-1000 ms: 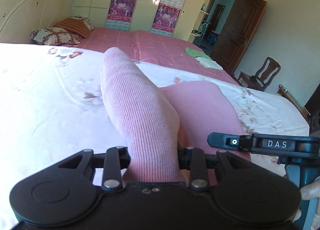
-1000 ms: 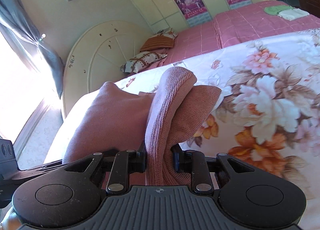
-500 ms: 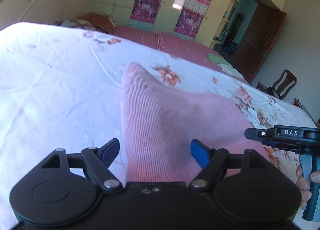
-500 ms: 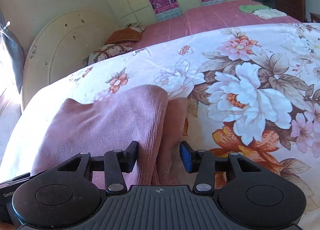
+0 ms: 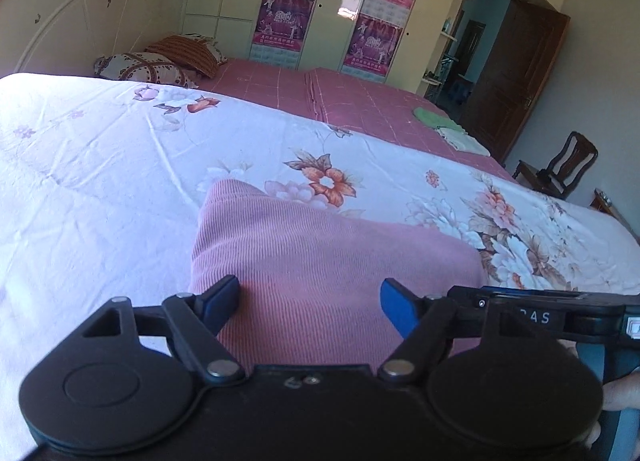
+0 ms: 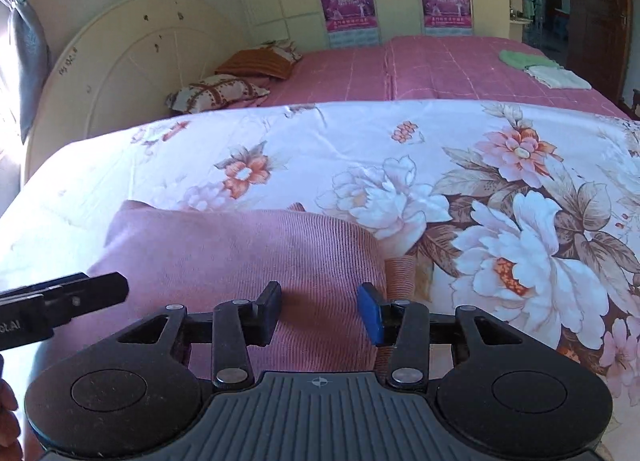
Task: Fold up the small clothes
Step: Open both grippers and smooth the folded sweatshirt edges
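Item one: our left gripper (image 5: 310, 303), black with blue-faced pads, jaws standing wide apart; the pads flank the cloth below and press on nothing.

Item two: our right gripper (image 6: 320, 315), same make, jaws parted to a middling gap, also clear of the cloth on both sides. In the left wrist view its black body sits just to the right of the left gripper, with part of a hand (image 5: 622, 393) on its handle.

Item three: the folded pink ribbed knit garment (image 5: 320, 261), lying flat directly ahead of and under both sets of fingers. Its left edge runs just past the left pad of the left gripper; in the right wrist view its right edge (image 6: 376, 253) falls just beyond the right pad of the right gripper, with a lower layer showing beside it.

Item four: the white bed cover printed with large pink and orange flowers (image 6: 500, 221), beneath the garment and spreading away on every side of both grippers.

Item five: the plain pink checked bedspread (image 5: 352, 101), further ahead, carrying a small folded green cloth (image 5: 434, 119) and a folded white cloth (image 5: 464, 141) to the far right.

Item six: patterned pillows (image 5: 144, 67) far ahead to the left, against a cream rounded headboard (image 5: 80, 21).
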`<state>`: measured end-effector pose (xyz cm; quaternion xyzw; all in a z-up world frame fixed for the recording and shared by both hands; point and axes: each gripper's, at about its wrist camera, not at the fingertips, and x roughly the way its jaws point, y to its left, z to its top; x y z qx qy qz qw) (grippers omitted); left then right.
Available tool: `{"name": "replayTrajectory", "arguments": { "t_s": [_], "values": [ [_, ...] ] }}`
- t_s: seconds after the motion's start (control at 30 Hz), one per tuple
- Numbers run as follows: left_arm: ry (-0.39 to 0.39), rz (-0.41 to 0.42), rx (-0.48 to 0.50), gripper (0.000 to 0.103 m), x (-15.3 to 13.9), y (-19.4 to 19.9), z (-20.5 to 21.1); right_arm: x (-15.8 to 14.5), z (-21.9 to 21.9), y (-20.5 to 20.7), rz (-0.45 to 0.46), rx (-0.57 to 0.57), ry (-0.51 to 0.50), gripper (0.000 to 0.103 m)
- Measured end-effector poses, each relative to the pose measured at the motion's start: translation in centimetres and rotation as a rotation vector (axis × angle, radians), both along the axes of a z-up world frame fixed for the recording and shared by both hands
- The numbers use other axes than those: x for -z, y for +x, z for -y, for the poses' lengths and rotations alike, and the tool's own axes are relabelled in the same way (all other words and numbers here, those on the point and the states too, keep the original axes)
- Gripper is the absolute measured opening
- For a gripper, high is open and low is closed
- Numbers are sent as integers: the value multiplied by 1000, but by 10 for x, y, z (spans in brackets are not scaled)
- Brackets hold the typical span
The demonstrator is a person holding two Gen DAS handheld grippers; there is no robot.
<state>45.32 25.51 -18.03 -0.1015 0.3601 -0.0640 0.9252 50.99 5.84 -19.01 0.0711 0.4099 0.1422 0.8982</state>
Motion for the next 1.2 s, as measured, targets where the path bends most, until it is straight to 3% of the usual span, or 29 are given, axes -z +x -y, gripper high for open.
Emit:
{"name": "replayTrajectory", "arguments": {
  "t_s": [0.07, 0.17, 0.37, 0.5, 0.6, 0.67, 0.87, 1.07, 1.2],
  "values": [
    [29, 1, -2, 76, -1, -2, 4, -1, -2, -1, 8, -8, -30, 43],
    [4, 9, -24, 76, -15, -13, 6, -18, 0, -13, 27, -11, -12, 43],
    [38, -20, -3, 76, -31, -63, 8, -49, -3, -83, 72, -79, 0, 43],
    [62, -21, 11, 78, -27, -95, 16, -42, -3, -121, 48, -86, 12, 43],
    [115, -15, 32, 78, -19, -103, 25, -25, -3, -129, 15, -70, -35, 43],
    [131, -17, 29, 78, -14, -100, 25, -15, 2, -126, -7, -43, -15, 43],
    [155, -28, 14, 79, -15, -99, 28, -9, 6, -124, -2, 6, -69, 13],
    [105, -34, 35, 82, -25, -130, 24, -36, 7, -161, 52, -20, -60, 14],
    [110, -47, 47, 83, -14, -147, 29, -27, 5, -181, 32, -24, -82, 14]
  ]
}}
